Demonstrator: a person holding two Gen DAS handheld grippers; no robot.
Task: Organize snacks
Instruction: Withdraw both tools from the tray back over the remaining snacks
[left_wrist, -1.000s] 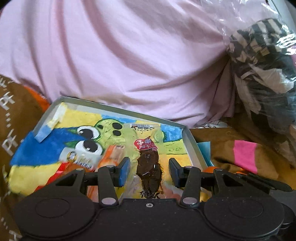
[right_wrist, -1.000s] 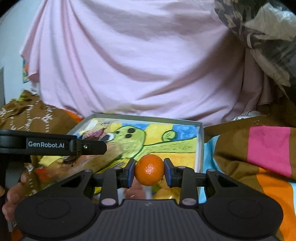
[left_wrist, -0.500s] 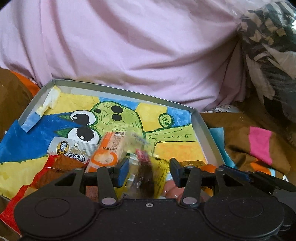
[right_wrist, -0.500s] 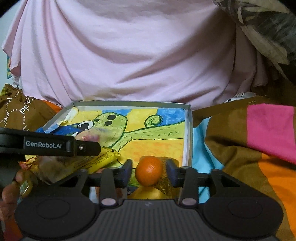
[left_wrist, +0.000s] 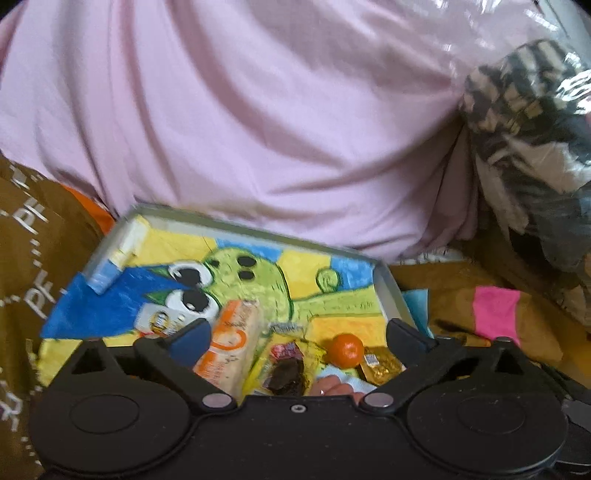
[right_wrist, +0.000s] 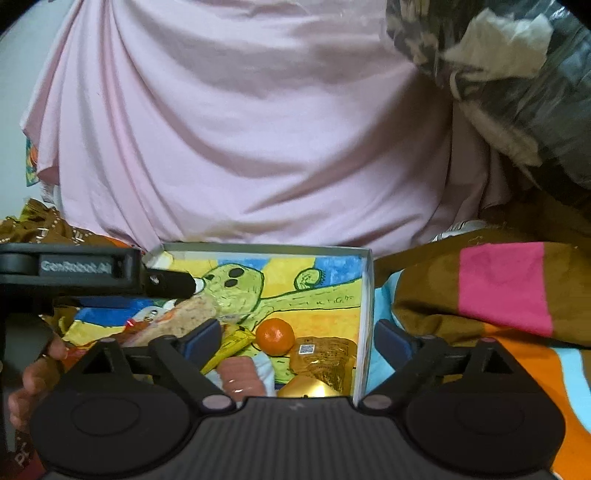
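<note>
Both grippers have just been opening: right gripper (right_wrist: 299, 341) is letting the mandarin (right_wrist: 275, 336) sit in the tray (right_wrist: 365, 295), near right corner; left gripper (left_wrist: 297, 338) is dropping the dark snack packet (left_wrist: 290, 369) beside it. Jaws are spreading wide, pinching nothing, likely grouping snacks together.

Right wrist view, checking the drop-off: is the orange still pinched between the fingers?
No: the orange lies in the tray, clear of the right gripper, whose fingers have just opened.

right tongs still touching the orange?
Apart. The right wrist view shows the right tongs, having just been opening, spread wide; the orange lies in the tray, clear of both pads.
</note>
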